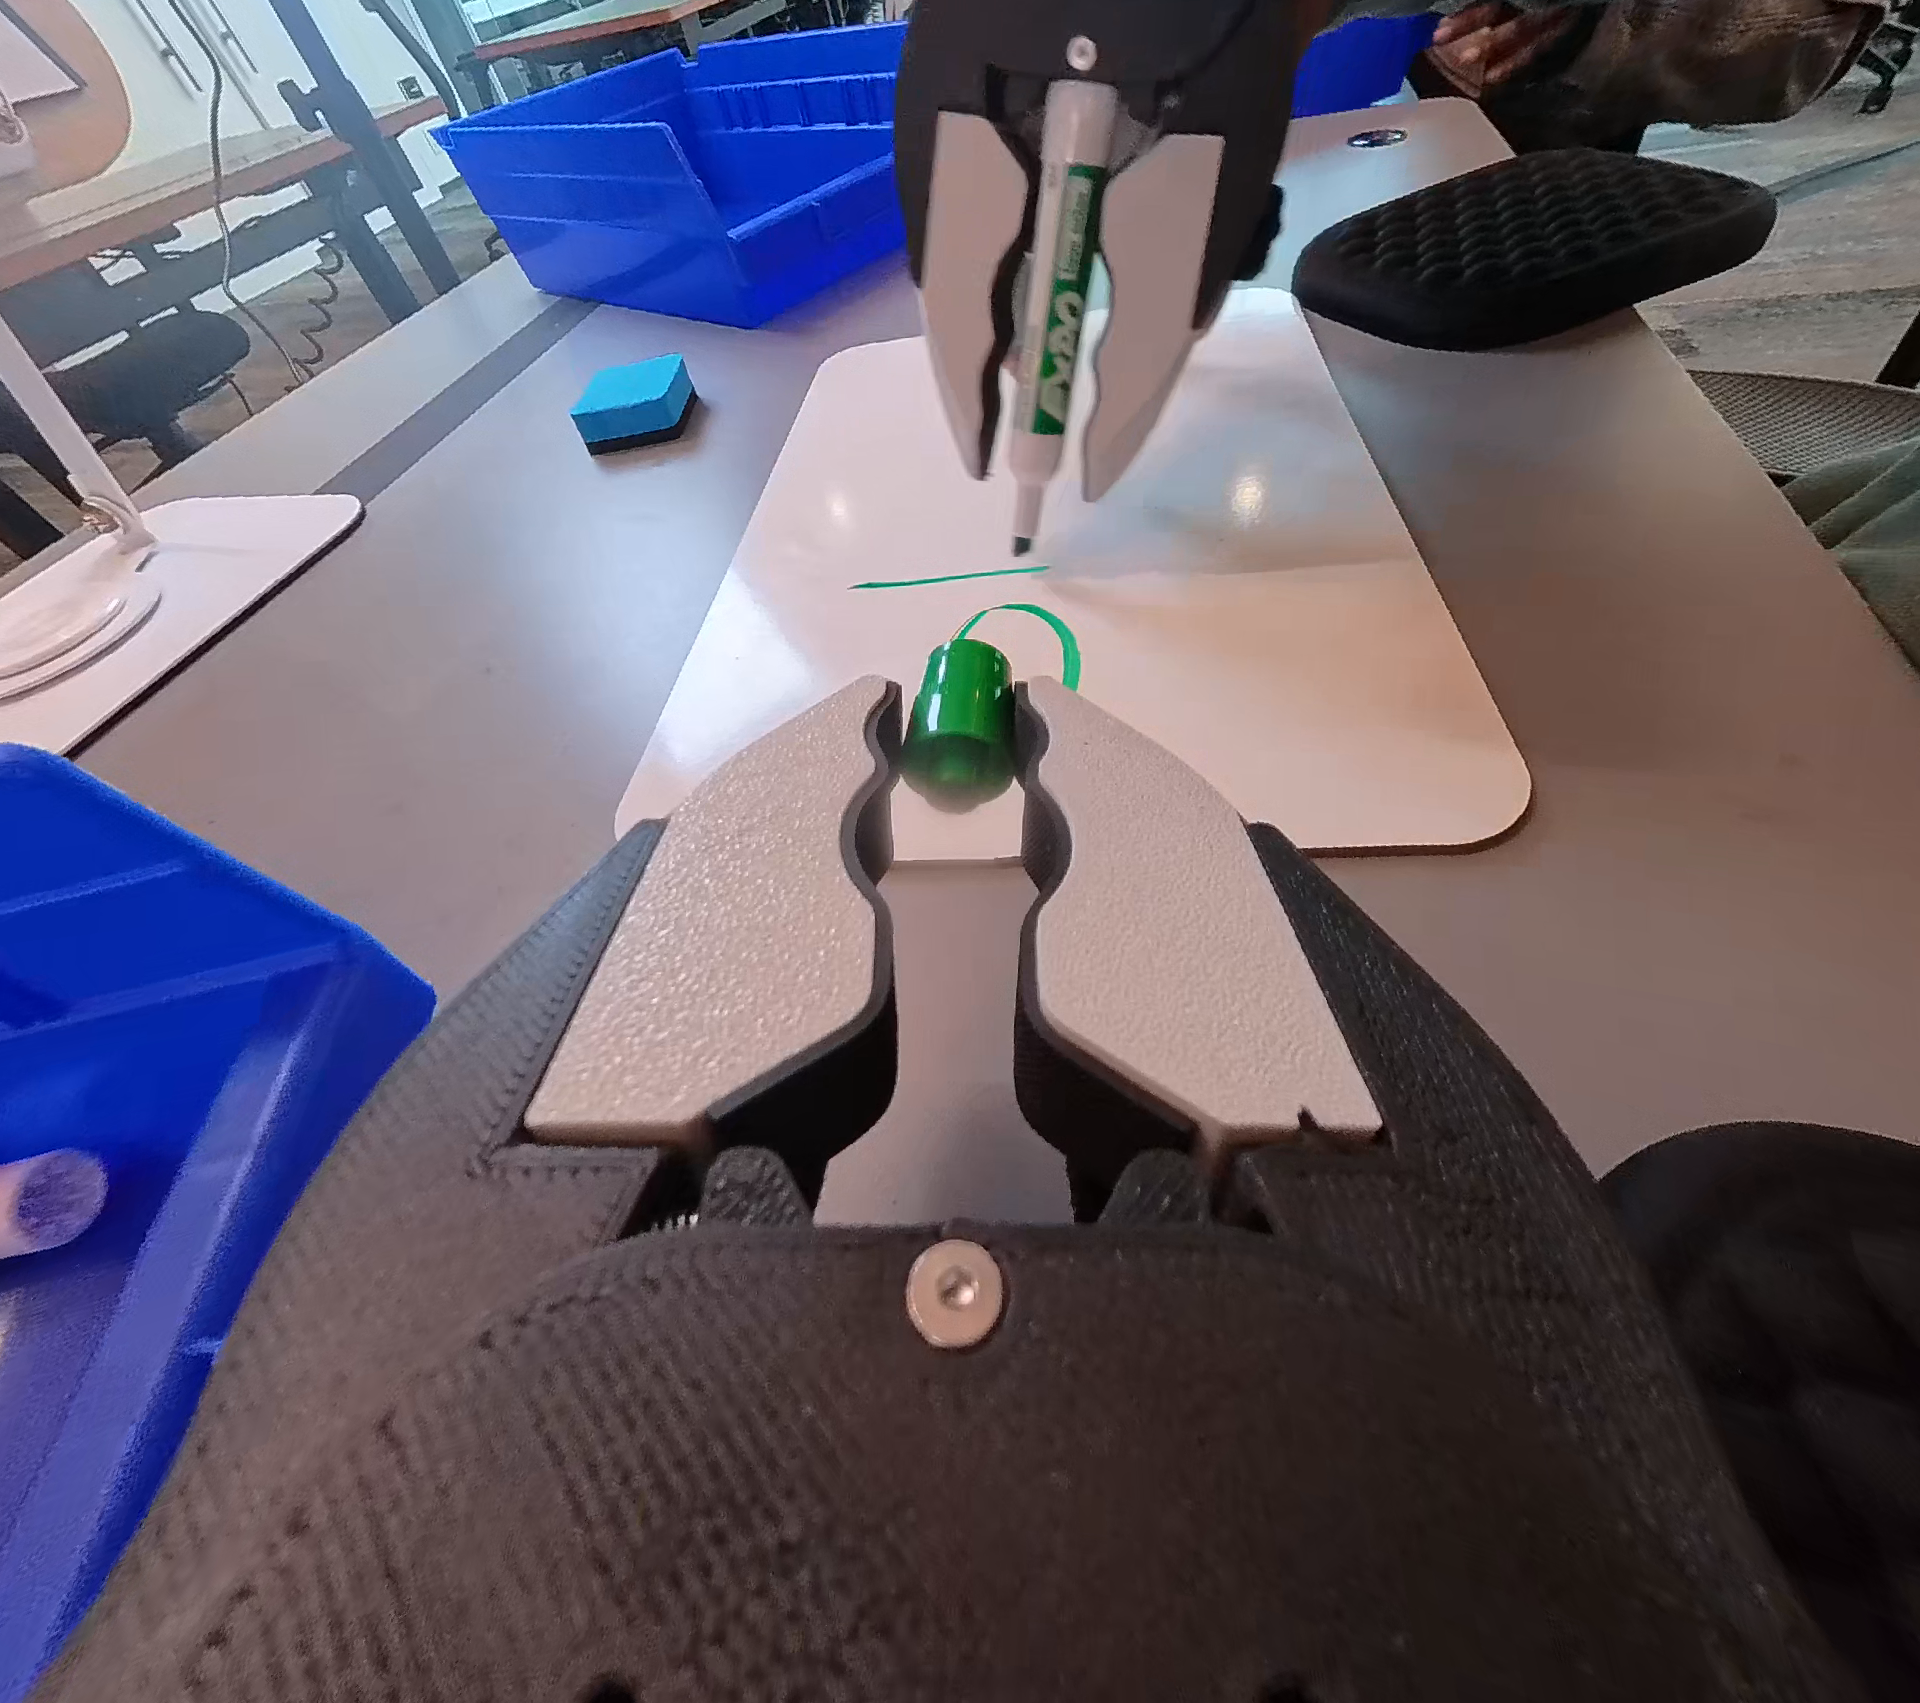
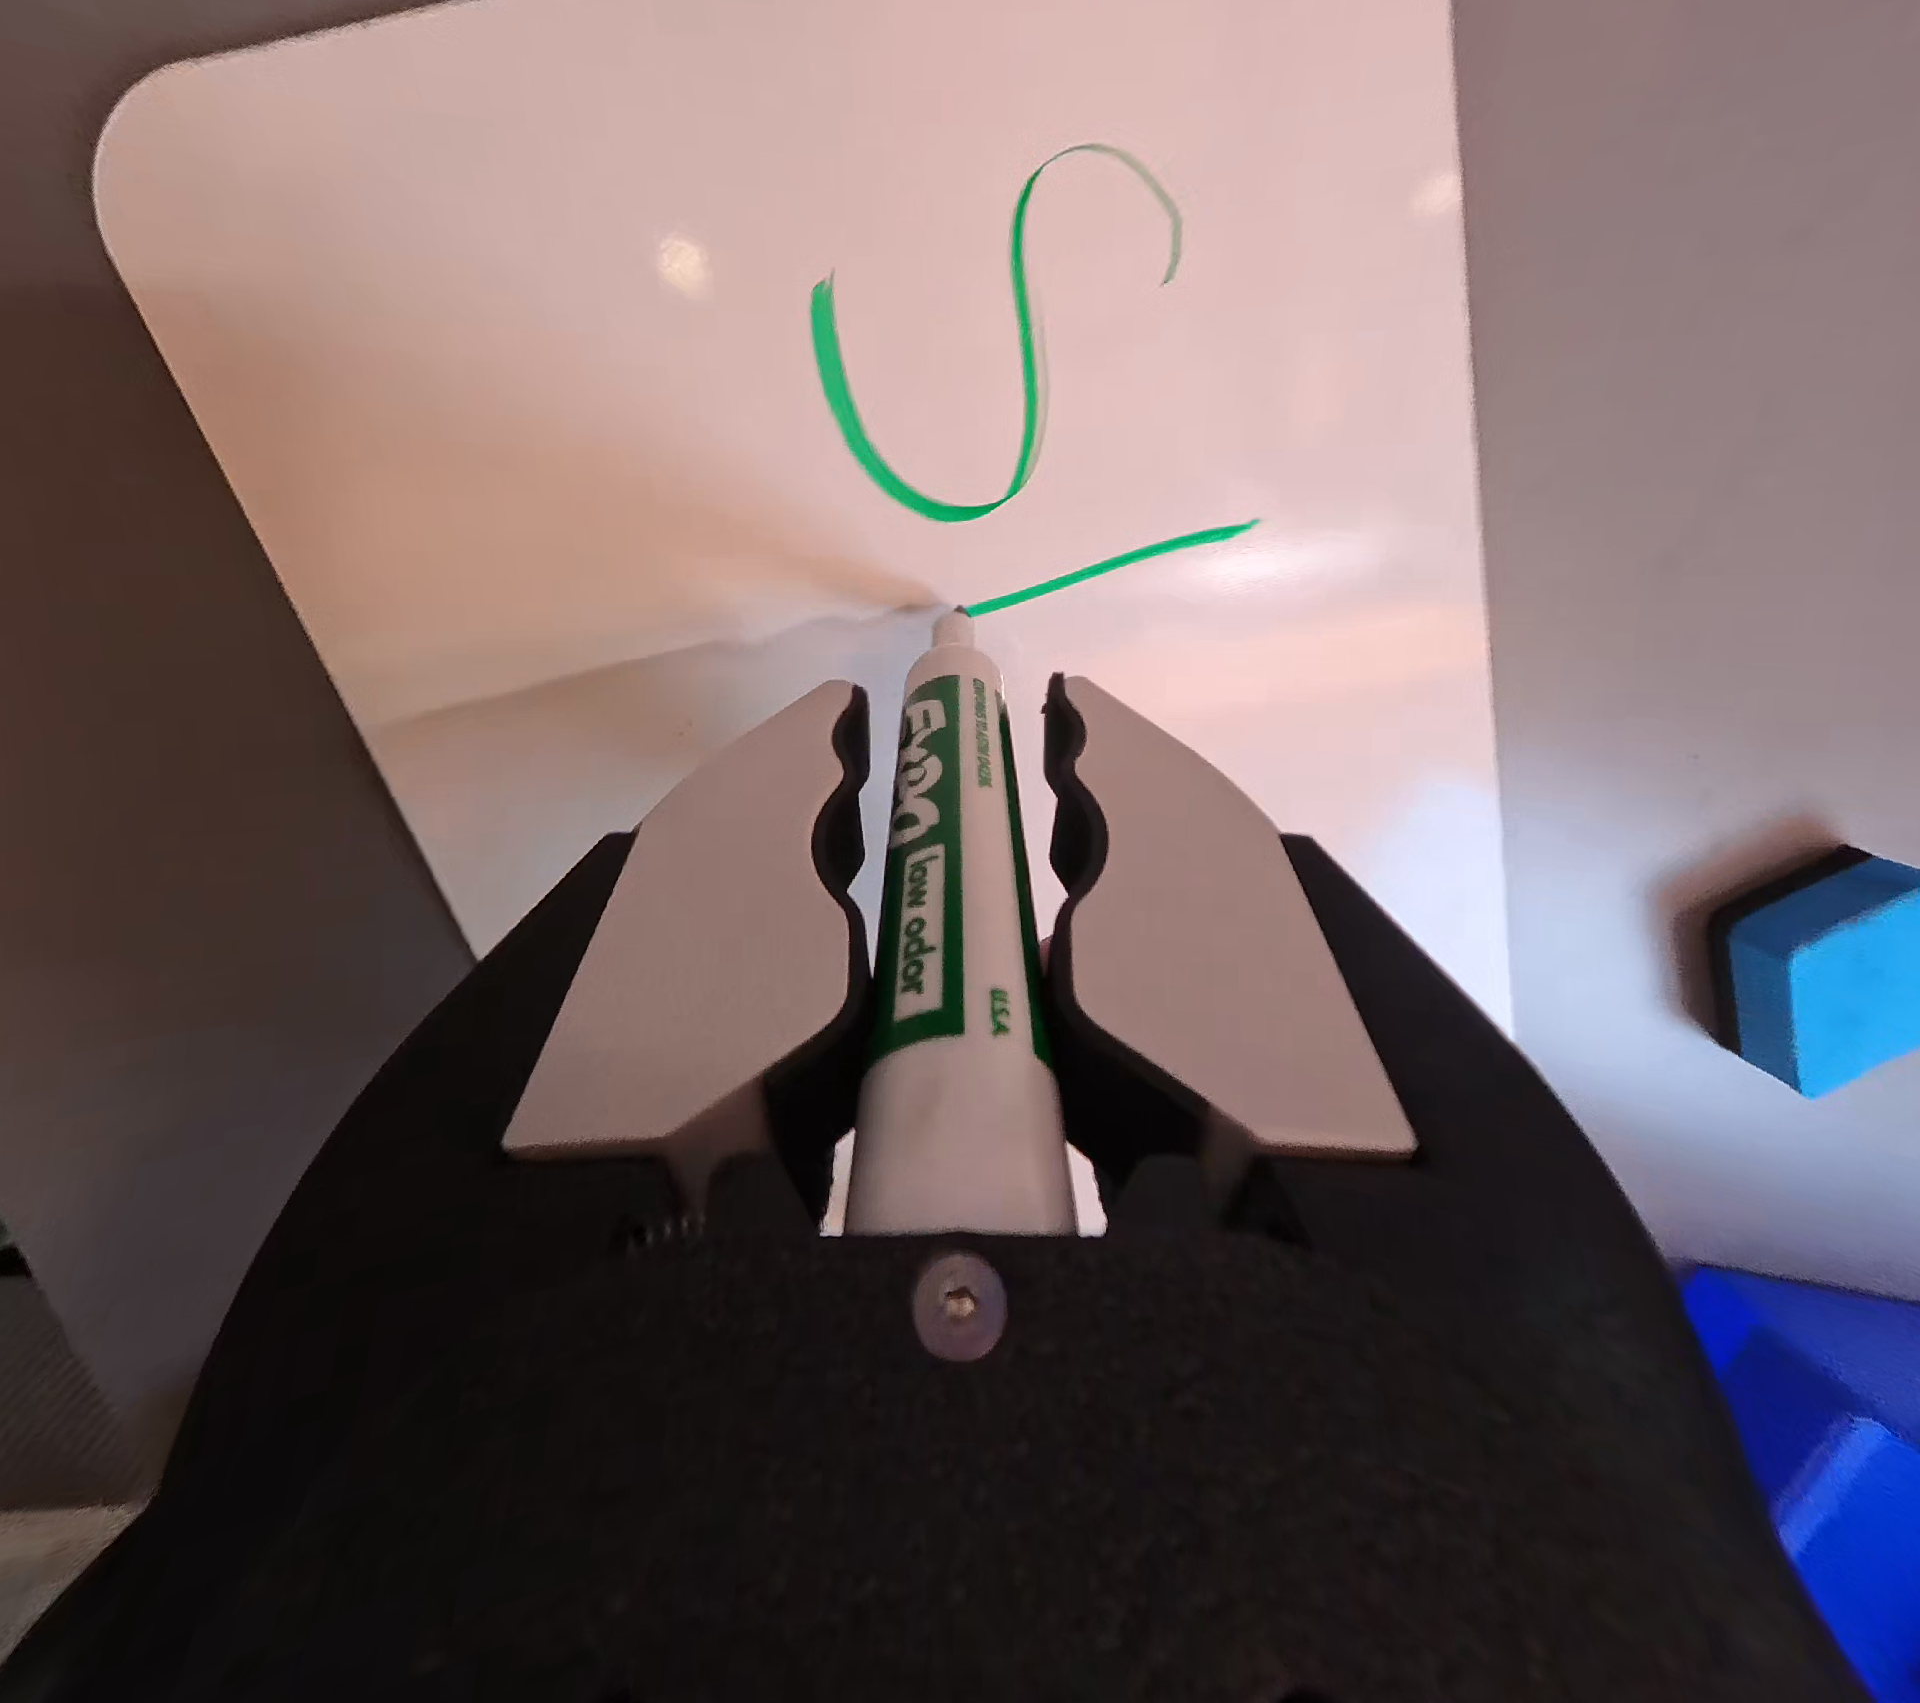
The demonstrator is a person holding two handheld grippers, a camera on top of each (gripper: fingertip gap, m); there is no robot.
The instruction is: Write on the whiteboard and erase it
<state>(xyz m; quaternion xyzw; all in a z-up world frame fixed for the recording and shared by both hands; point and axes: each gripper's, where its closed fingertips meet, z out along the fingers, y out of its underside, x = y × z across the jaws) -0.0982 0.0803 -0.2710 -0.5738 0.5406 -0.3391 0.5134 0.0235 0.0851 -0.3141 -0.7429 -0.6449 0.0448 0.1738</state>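
Right gripper [image 2: 954,697] squeezing green marker [image 2: 951,905], tip down on whiteboard [image 2: 520,219] lying flat on table [image 1: 468,614], to draw lines. Left gripper [image 1: 954,697] pinching cap [image 1: 954,718], kept handy. Eraser [image 1: 634,403] waiting beside board for wiping later

The left gripper [image 1: 956,697] lies low and level, its grey fingers [image 1: 727,905] drawn close, apparently pinching. The right gripper [image 2: 951,692] angles steeply downward opposite it, fingers [image 2: 686,947] clamped, tips apart.
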